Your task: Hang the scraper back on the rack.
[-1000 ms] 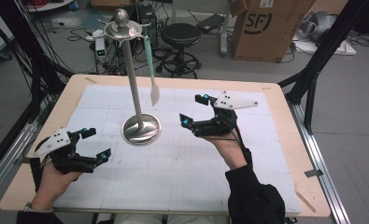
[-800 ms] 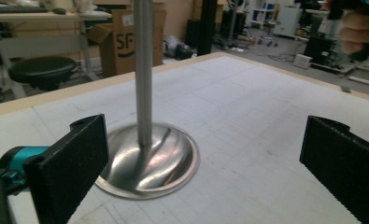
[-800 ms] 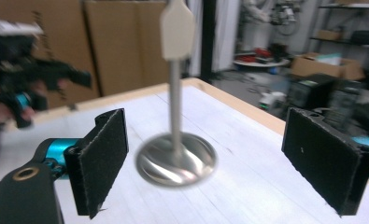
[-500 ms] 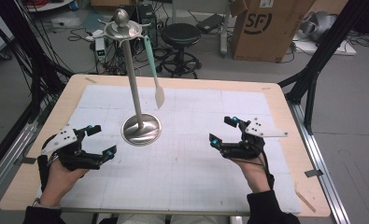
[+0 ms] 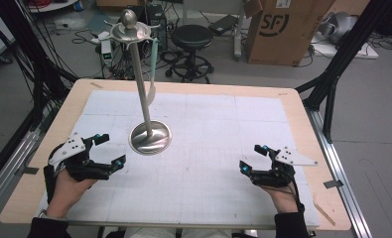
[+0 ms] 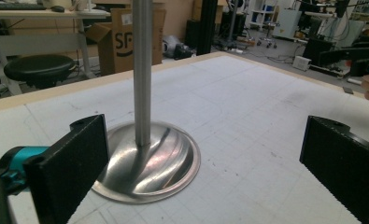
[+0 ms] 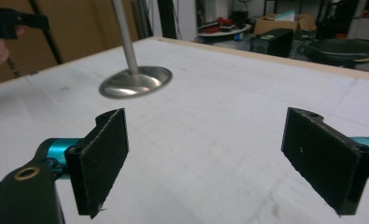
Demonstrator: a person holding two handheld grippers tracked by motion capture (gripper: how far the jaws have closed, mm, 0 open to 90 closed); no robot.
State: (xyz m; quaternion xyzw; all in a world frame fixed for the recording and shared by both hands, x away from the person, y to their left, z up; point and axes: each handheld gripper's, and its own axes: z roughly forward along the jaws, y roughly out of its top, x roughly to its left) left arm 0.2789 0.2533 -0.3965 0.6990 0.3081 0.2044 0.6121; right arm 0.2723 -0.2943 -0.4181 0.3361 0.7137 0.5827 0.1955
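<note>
Apparently the work is done: the pale green spoon-shaped utensil (image 5: 153,69) hangs from the tall polished steel stand (image 5: 149,137) mid-table, while the left gripper (image 5: 107,151) and right gripper (image 5: 251,157) rest well apart near the table's front edge, jaws spread and empty

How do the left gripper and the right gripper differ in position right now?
The left gripper sits close to the metal stand, just left of its round base; the right gripper rests well away from it, near the table's right edge. In its own view the left gripper looks at the stand's base from close by, the right gripper from farther off. Both have jaws wide open, holding nothing.
</note>
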